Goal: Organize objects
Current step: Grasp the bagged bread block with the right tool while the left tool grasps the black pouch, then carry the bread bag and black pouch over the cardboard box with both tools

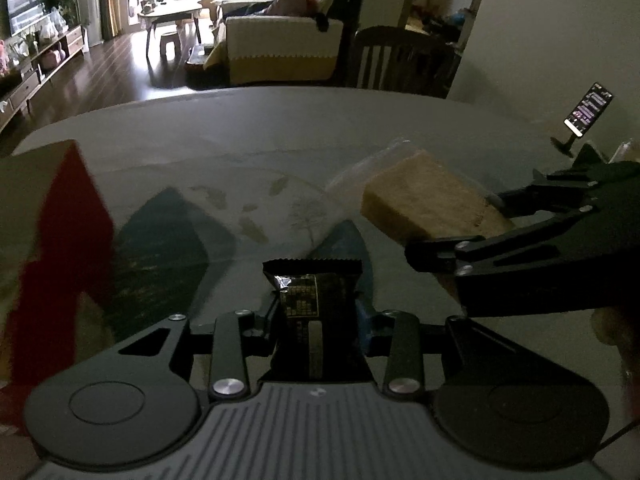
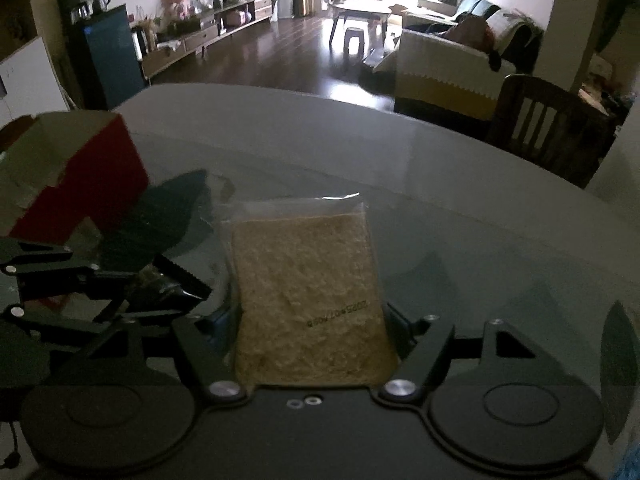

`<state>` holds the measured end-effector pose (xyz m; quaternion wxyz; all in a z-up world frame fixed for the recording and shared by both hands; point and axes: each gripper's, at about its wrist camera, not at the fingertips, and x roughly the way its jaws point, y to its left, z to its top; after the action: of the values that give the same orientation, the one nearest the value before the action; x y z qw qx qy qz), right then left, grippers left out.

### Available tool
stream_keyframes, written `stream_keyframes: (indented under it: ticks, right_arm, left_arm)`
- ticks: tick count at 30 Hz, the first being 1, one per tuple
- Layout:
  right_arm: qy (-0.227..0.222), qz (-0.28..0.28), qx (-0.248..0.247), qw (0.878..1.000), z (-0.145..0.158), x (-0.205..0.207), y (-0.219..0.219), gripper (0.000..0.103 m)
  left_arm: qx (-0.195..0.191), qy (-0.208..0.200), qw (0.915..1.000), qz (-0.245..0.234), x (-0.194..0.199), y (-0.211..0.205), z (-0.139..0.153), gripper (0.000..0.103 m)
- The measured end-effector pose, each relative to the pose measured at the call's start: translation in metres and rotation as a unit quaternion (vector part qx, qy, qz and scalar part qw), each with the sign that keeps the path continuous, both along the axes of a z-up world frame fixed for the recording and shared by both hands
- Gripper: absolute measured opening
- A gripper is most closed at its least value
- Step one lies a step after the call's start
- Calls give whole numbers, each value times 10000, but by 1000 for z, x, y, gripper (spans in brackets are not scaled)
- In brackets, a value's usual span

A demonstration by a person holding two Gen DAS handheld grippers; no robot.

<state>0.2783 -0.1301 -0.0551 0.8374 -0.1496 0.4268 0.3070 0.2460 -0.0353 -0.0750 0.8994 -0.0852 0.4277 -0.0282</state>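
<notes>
My left gripper (image 1: 318,312) is shut on a dark foil snack packet (image 1: 310,280), which stands upright between its jaws above the table. To its right, my right gripper (image 1: 456,228) is shut on a tan crumbly cake in a clear bag (image 1: 424,196). In the right wrist view the same bagged cake (image 2: 308,272) fills the space between the right gripper's (image 2: 312,328) jaws. There the left gripper (image 2: 184,286) comes in from the left with the dark packet (image 2: 160,284). Both items hang over the glass-topped table (image 1: 240,132).
A red and tan open box (image 1: 60,240) stands at the table's left (image 2: 80,184). A phone on a small stand (image 1: 588,110) sits at the far right. A wooden chair (image 1: 400,60) is behind the table's far edge, with a sofa (image 2: 444,72) beyond.
</notes>
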Motion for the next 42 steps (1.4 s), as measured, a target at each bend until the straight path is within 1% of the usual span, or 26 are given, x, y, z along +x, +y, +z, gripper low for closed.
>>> stream_keyframes:
  ticks: [4,11,15,22,30,36,42]
  right_arm:
    - [-55,25,105,9999,22,-28,6,73]
    - [-117,158,248,9995,55,-70,34,73]
    - [-111,270,309,9991,66,-90,54,73]
    - [-37,450,442,9980,72,-115,97,73]
    - [-43,588,469,9972,74,-132,153,73]
    - [-47,553,416,9976,69,-135,194,73]
    - [84,438,417,9981,57,-128,222,73]
  left_arm:
    - [-51,-12,10000,75,-25,21,15,36]
    - [-238,-104,9989,400,-65,70,37,36]
    - [-284,-150,9982,504,-85,99,47,36]
    - [-170,-291,9973,650,-112,152,60,36]
    - [-15,-321,9964,791,-126,210,65,36]
    - [87,-284,9962,823,-127,252,64,36]
    - [446,-246,9958,755,-118,282,55,36]
